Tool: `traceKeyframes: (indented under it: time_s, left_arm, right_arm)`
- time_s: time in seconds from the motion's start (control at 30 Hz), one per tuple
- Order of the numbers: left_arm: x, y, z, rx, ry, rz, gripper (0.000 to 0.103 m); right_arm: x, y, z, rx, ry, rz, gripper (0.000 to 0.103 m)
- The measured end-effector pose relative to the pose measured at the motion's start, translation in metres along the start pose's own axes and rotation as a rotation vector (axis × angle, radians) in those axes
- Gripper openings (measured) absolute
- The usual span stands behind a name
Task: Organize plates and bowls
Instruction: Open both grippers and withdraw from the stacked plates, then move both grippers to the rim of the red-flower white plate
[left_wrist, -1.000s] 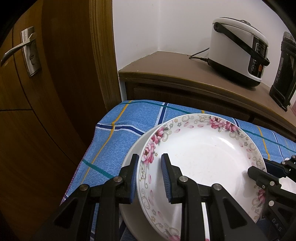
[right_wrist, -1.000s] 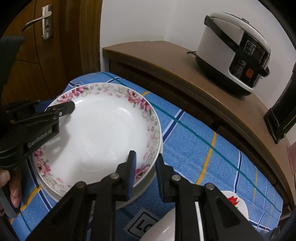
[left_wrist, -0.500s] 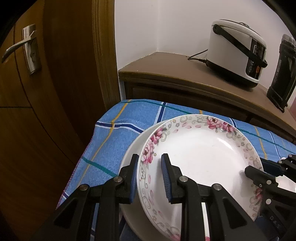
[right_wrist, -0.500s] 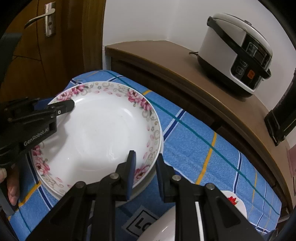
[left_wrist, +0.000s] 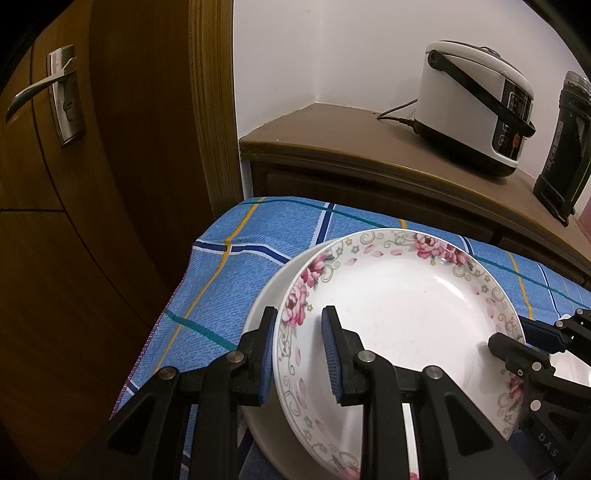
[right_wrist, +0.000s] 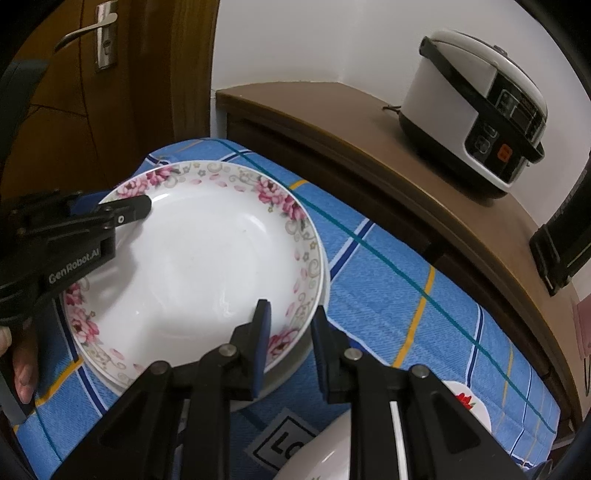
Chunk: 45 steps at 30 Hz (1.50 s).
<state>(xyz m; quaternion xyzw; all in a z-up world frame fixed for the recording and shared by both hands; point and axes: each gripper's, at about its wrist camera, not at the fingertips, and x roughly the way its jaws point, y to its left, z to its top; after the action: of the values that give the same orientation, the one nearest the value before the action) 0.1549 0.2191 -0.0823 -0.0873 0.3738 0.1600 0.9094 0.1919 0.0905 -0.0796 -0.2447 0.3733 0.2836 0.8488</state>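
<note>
A white plate with a pink flower rim (left_wrist: 406, 314) (right_wrist: 207, 266) lies on top of a plain white plate (left_wrist: 266, 295) (right_wrist: 295, 354) on the blue checked cloth. My left gripper (left_wrist: 299, 350) straddles the flowered plate's left rim, jaws a little apart on either side of it. It also shows in the right wrist view (right_wrist: 122, 210). My right gripper (right_wrist: 290, 336) straddles the opposite rim in the same way. It also shows in the left wrist view (left_wrist: 517, 343). Neither pair of pads visibly presses the rim.
A blue checked cloth (left_wrist: 240, 266) covers the table. Behind it stands a brown cabinet (left_wrist: 369, 155) with a white rice cooker (left_wrist: 476, 110) and a black appliance (left_wrist: 561, 147). A wooden door (left_wrist: 74, 184) is at left. A white bowl (right_wrist: 325, 454) and a red-flowered dish (right_wrist: 469, 402) lie near the front right.
Both grippers and the flowered plate have shifted slightly; the plate sits lower and more squarely on the plain plate. The jaws' opening has not visibly changed.
</note>
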Motion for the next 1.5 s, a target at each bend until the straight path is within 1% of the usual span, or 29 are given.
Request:
traceKeyframes:
  time_s: [0.07, 0.1, 0.13, 0.17, 0.2, 0.23, 0.27, 0.3, 0.33, 0.47, 0.57, 0.73, 0.77, 0.87, 0.93, 1.07, 1.2, 1.3, 1.37, 1.47, 1.5]
  left_arm:
    - [0.000, 0.000, 0.000, -0.002, 0.000, 0.001, 0.027]
    - [-0.001, 0.000, 0.000, -0.002, -0.006, 0.002, 0.027]
    - [-0.003, 0.000, -0.001, -0.001, -0.018, 0.004, 0.029]
    - [-0.006, -0.001, -0.002, 0.002, -0.032, 0.008, 0.035]
    - [-0.011, -0.002, -0.002, 0.006, -0.054, 0.019, 0.042]
    - [-0.014, -0.002, -0.003, 0.005, -0.068, 0.021, 0.062]
    - [-0.018, -0.001, -0.004, -0.006, -0.090, 0.021, 0.077]
    - [-0.022, 0.000, -0.004, -0.018, -0.110, 0.019, 0.078]
    - [-0.025, 0.001, -0.005, -0.024, -0.125, 0.012, 0.078]
    - [-0.028, 0.001, -0.006, -0.032, -0.144, 0.004, 0.078]
    - [-0.031, 0.000, -0.006, -0.037, -0.154, 0.008, 0.078]
    - [-0.037, -0.001, -0.006, -0.038, -0.190, 0.014, 0.078]
    - [-0.042, -0.001, -0.007, -0.037, -0.212, 0.014, 0.078]
    - [-0.051, -0.006, -0.009, -0.024, -0.245, -0.002, 0.078]
    - [-0.061, -0.012, -0.014, -0.021, -0.260, -0.024, 0.078]
    - [-0.081, -0.040, -0.030, 0.016, -0.269, -0.114, 0.078]
    - [-0.092, -0.085, -0.045, 0.118, -0.231, -0.230, 0.078]
    - [-0.096, -0.111, -0.053, 0.179, -0.203, -0.298, 0.078]
    - [-0.093, -0.124, -0.056, 0.210, -0.176, -0.325, 0.078]
    - [-0.090, -0.138, -0.061, 0.244, -0.153, -0.336, 0.078]
    - [-0.089, -0.143, -0.062, 0.256, -0.143, -0.339, 0.078]
  right_arm:
    - [0.000, 0.000, -0.001, 0.002, -0.001, 0.003, 0.022]
    - [-0.001, 0.000, -0.001, 0.005, 0.000, 0.012, 0.024]
    - [-0.001, 0.001, -0.002, 0.007, 0.001, 0.021, 0.027]
    - [-0.003, 0.002, -0.003, 0.004, -0.001, 0.031, 0.029]
    - [-0.004, 0.003, -0.004, -0.003, -0.004, 0.040, 0.038]
    - [-0.009, 0.006, -0.006, -0.013, -0.027, 0.029, 0.048]
    - [-0.014, 0.007, -0.007, -0.015, -0.054, 0.015, 0.052]
    - [-0.018, 0.008, -0.007, -0.012, -0.069, 0.011, 0.059]
    - [-0.024, 0.008, -0.008, -0.005, -0.093, 0.015, 0.063]
    - [-0.040, 0.000, -0.008, 0.041, -0.157, -0.005, 0.064]
    - [-0.045, -0.008, -0.007, 0.084, -0.167, -0.021, 0.065]
    - [-0.064, -0.014, -0.006, 0.108, -0.198, -0.058, 0.065]
    - [-0.071, -0.018, -0.009, 0.123, -0.206, -0.067, 0.065]
    - [-0.088, -0.030, -0.025, 0.175, -0.221, -0.091, 0.065]
    - [-0.099, -0.041, -0.041, 0.205, -0.214, -0.124, 0.065]
    - [-0.113, -0.069, -0.069, 0.325, -0.186, -0.183, 0.064]
    - [-0.117, -0.090, -0.098, 0.393, -0.137, -0.232, 0.063]
    - [-0.113, -0.105, -0.116, 0.458, -0.087, -0.240, 0.063]
    - [-0.107, -0.111, -0.127, 0.480, -0.054, -0.247, 0.063]
    - [-0.100, -0.119, -0.140, 0.505, -0.012, -0.256, 0.062]
    - [-0.098, -0.121, -0.143, 0.509, -0.002, -0.258, 0.060]
